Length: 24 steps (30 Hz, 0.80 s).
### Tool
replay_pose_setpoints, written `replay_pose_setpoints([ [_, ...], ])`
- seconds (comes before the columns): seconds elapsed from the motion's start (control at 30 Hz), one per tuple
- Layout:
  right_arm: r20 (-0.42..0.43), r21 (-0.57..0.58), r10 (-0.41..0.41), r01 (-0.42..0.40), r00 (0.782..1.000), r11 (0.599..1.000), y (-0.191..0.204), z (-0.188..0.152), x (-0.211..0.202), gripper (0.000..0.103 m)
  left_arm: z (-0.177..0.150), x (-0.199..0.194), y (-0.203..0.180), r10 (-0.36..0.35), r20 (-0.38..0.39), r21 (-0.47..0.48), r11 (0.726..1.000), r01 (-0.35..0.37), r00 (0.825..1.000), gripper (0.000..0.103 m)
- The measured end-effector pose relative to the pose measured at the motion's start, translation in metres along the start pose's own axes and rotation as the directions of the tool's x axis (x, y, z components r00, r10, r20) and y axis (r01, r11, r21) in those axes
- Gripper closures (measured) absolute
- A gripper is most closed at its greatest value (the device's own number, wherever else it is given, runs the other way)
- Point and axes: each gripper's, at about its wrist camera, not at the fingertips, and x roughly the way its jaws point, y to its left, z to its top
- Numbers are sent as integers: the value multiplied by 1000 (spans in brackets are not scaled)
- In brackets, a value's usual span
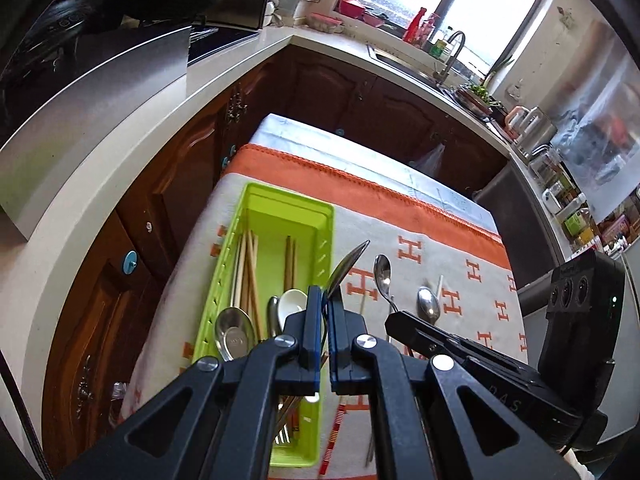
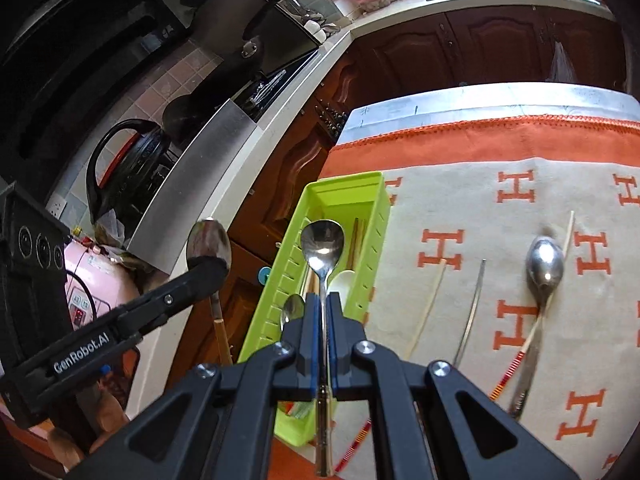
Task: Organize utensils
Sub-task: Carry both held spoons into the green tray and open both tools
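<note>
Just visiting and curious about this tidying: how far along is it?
Partly done. The green tray already holds chopsticks and a few spoons. Each gripper is clamped on a metal spoon: the left gripper on one, the right gripper on another. Still on the cloth: a spoon and several loose chopsticks.

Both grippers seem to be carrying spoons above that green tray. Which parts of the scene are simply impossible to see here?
- Left wrist view: the near end of the green tray and the handles in it, hidden behind the left gripper.
- Right wrist view: the lying spoon on the cloth is motion-blurred, its handle end unclear.
- Right wrist view: the held spoon in the right gripper covers the tray's middle.
</note>
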Motion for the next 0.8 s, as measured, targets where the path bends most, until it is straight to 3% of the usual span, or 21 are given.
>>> replay_pose_setpoints([
  [0.2,-53,139,59,-51,997,989,7,21,51,99,17,44,33,41,-68,-80,996,-46,997,103],
  [0.4,-106,199,6,15,994,980,3,26,95,97,13,93,49,99,-149,-79,991,-112,984,102],
  [0.53,-113,157,-57,75,992,985,2,24,102,96,10,99,52,125,-142,-61,989,-135,982,97],
  [0.63,-115,125,-76,90,990,988,2,23,101,96,9,91,47,151,-109,-29,987,-155,983,76],
  [0.7,-111,110,-84,97,990,989,2,22,96,96,8,82,41,170,-83,1,985,-170,982,52],
  [0.8,-91,84,-100,107,991,991,1,20,86,96,4,67,29,221,-36,59,974,-219,975,41],
])
